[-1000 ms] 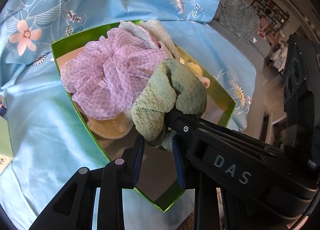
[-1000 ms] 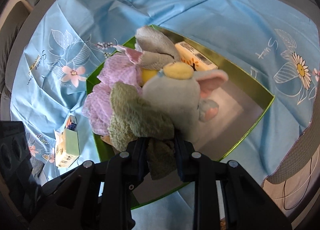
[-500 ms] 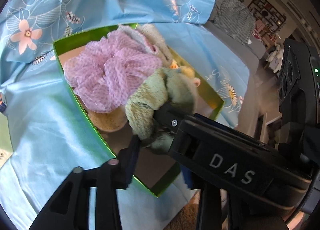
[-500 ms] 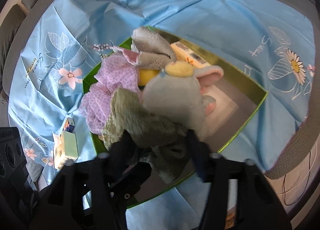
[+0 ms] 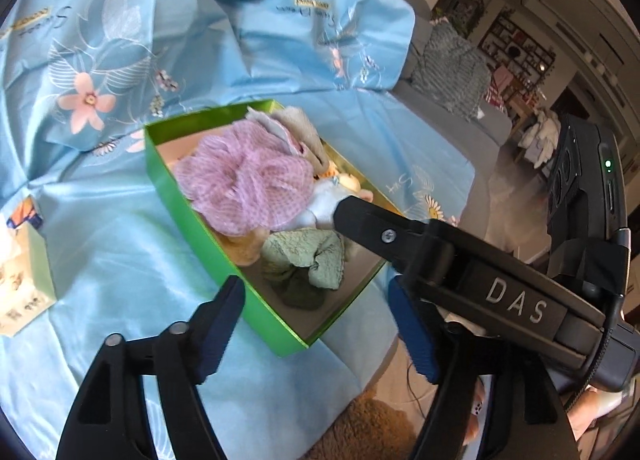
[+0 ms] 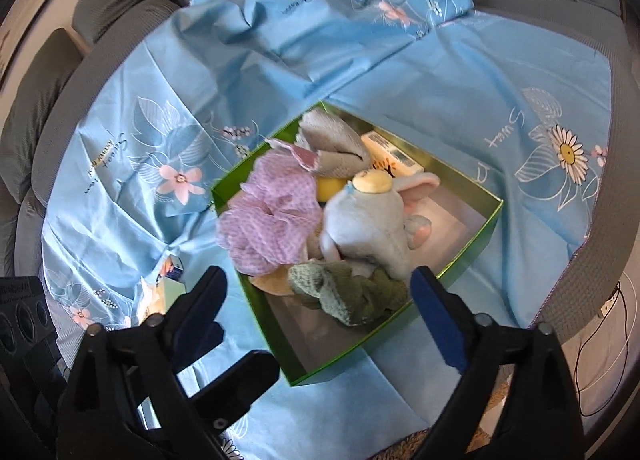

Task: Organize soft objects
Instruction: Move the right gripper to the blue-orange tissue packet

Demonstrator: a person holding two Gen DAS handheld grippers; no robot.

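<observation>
A green box point(image 5: 188, 216) point(image 6: 476, 248) sits on the blue floral sheet. It holds a lilac mesh pouf point(image 5: 244, 184) point(image 6: 268, 216), a grey-blue plush elephant point(image 6: 372, 224), a grey cloth point(image 6: 332, 140), a boxed item point(image 6: 392, 152) and a crumpled green cloth point(image 5: 308, 256) point(image 6: 344, 292) at the near end. My left gripper point(image 5: 316, 324) is open and empty above the box's near corner. My right gripper point(image 6: 316, 308) is open and empty just above the green cloth; it also crosses the left wrist view point(image 5: 400, 232).
A small printed carton point(image 5: 20, 268) point(image 6: 160, 292) lies on the sheet left of the box. Grey sofa cushions point(image 6: 40, 100) edge the sheet. A brown rug point(image 5: 372, 428) and room furniture lie to the right.
My right gripper opened and let go of the green cloth, which now lies in the box. Both grippers opened wide and pulled back and up from the box.
</observation>
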